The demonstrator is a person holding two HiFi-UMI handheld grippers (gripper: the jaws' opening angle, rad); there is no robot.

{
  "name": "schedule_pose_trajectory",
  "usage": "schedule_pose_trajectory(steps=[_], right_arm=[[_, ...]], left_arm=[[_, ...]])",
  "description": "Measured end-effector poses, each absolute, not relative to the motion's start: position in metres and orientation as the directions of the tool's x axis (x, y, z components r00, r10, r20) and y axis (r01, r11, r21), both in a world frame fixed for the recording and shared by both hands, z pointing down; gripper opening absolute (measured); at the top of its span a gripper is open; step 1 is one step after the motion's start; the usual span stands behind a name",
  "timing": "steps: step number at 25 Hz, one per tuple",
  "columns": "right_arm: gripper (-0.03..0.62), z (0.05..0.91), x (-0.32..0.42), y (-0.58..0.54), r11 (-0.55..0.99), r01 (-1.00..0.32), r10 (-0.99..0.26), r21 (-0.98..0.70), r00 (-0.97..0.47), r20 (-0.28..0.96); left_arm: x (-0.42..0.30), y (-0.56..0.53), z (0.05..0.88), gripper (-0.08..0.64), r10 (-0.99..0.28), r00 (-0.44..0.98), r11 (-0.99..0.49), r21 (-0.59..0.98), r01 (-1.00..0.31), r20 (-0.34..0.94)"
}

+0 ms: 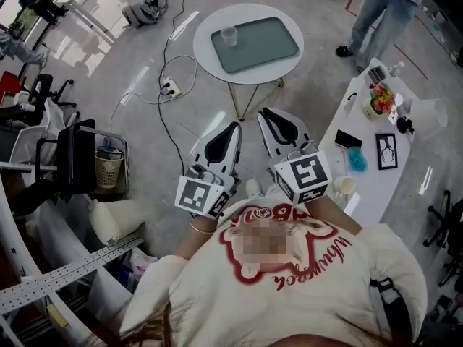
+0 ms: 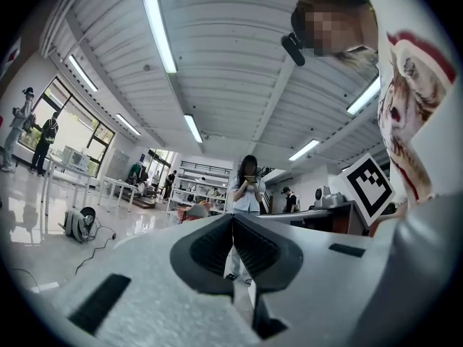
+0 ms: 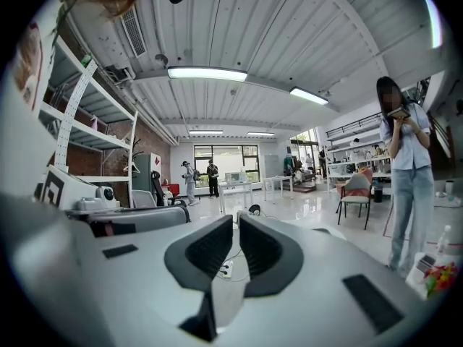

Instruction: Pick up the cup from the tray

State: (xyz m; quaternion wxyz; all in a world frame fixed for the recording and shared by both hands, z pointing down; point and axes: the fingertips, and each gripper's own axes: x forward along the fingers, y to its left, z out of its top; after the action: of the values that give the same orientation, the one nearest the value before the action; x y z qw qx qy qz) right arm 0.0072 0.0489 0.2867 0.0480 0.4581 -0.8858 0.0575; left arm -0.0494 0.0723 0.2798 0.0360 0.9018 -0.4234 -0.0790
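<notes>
Left gripper (image 2: 233, 221): jaws are closed together; nothing is held between them.
Right gripper (image 3: 236, 221): jaws are brought together, empty; nothing is touched.
Cup (image 1: 229, 35): one, stood upright at the tray's far-left corner, well apart from both grippers.
Tray (image 1: 268, 49): one, laid on the round table (image 1: 249, 78).
Hard to make out: the cup's contents cannot be told.
Cut off: a standing person (image 1: 376, 13) is cropped by the head view's top edge.
</notes>
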Motion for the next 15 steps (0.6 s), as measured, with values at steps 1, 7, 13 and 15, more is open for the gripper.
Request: schedule_pose_trajectory(steps=[1,7,13,15], right_arm=[[0.046,0.288,0.006,0.047,0.573,-0.817,-0.806,-0.059,-0.575,0.142],[0.046,0.29,0.004,0.037,0.565,-0.822,-0.809,-0.066,-0.568,0.151],[0.046,0.292,0.0,0.013,0.575,-0.816,-0.802,-0.064,-0.577,0.156],[0.046,0.291,-0.002,0.0,0.574,-0.816,-0.803,-0.063,-0.577,0.15]], left_arm=[[-0.05,0.071,0.28,0.014,-0.768,0.63,-0.64,0.134,-0.756,-0.111],[-0.054,0.06,0.284,0.014,-0.767,0.632,-0.641,0.147,-0.753,-0.106],[-0.057,0.036,0.287,0.014,-0.772,0.628,-0.636,0.149,-0.757,-0.099],[-0.058,0.024,0.286,0.014,-0.771,0.63,-0.637,0.145,-0.757,-0.1]])
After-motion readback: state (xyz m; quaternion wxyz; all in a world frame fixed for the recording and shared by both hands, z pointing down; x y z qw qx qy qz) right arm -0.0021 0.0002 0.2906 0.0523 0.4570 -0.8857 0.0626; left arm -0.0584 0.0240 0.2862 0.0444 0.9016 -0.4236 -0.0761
